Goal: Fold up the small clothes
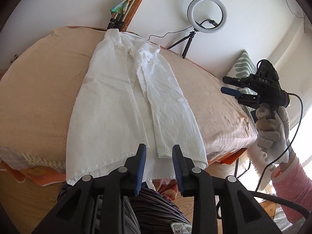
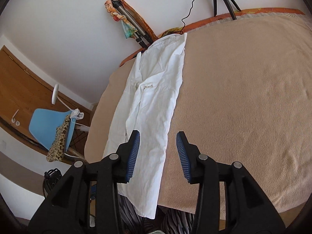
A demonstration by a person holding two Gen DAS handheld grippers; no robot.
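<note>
My left gripper (image 1: 159,167) hangs over the near edge of the bed (image 1: 35,97), tongs spread, nothing pinched. The white garment (image 1: 124,105) lies lengthwise from that edge toward the far edge, one side folded over. Only the left view catches my right gripper (image 1: 231,89), off the bed's right edge in a gloved hand (image 1: 273,124), tongs apart and empty. Only the right view shows the blue chair (image 2: 48,128).
</note>
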